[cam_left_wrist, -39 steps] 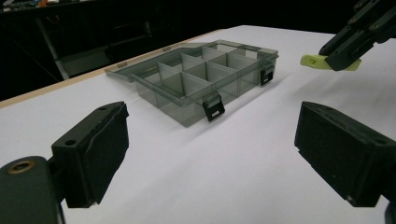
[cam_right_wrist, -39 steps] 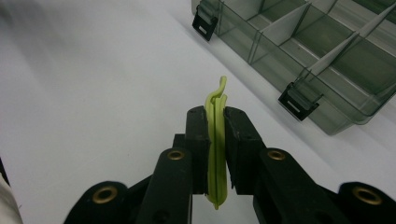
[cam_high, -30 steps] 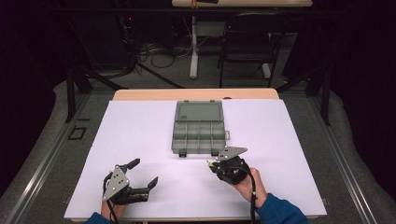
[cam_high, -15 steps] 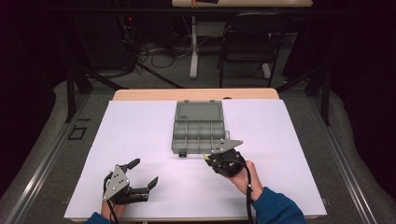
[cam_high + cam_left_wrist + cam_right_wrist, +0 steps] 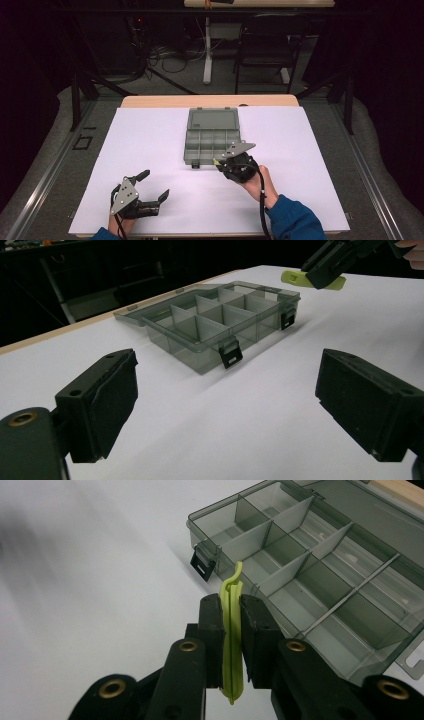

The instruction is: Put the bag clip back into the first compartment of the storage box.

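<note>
— Where does the job stand?

— About midway, I'd judge. The right gripper (image 5: 230, 611) has its jaws pressed together on a thin yellow-green plastic clip (image 5: 232, 630), pinched flat between the pads with its curled tip poking out ahead. The pick is done; the placing is not.

— And where is the clip in relation to the box?

— In the high view the right gripper (image 5: 226, 162) is at the near right corner of the open grey compartment box (image 5: 212, 139), which sits mid-table with its lid (image 5: 213, 119) folded back on the far side. In the right gripper view the clip's tip is over the near wall, beside one of the black latches (image 5: 202, 564). Whether it is above a compartment yet, I cannot tell.

— Anything in the box already?

— The compartments look empty as far as I can see through the smoky plastic.

— The other hand?

— The left gripper (image 5: 152, 191) rests low at the near left of the white table (image 5: 150, 145), jaws spread wide, holding nothing, well apart from the box.

— So what's left?

— Carrying the clip over a compartment and letting go.
</note>
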Tool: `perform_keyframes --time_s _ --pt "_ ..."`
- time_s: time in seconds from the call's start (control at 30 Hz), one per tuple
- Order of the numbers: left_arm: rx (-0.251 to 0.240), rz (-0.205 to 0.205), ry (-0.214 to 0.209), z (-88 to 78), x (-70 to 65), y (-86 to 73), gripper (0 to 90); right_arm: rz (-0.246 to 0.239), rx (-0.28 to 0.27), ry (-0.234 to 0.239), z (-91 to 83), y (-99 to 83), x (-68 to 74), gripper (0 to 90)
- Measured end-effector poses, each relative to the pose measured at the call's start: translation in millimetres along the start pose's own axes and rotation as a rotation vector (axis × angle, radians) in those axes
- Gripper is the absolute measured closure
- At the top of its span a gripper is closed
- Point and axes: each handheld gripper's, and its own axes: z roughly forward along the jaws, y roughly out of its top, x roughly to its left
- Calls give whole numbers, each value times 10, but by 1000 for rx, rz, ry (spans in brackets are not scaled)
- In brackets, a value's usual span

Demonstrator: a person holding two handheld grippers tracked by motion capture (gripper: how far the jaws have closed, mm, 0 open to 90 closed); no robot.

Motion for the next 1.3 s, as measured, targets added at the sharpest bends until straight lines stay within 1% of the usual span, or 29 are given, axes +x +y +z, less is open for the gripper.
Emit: perform_keyframes --time_s 0.4,0.73,1.1,1.3 --pt "0 0 0 -2 -2 1 99 2 10 1 78 83 -61 806" --pt "-1 0 -1 -2 -2 1 100 4 11 -5 158 207 -119 806" --pt "-1 0 0 -5 -1 1 99 2 30 -3 267 305 -152 806" --pt "-3 -1 -1 -6 -2 2 99 6 27 -3 289 344 -165 806"
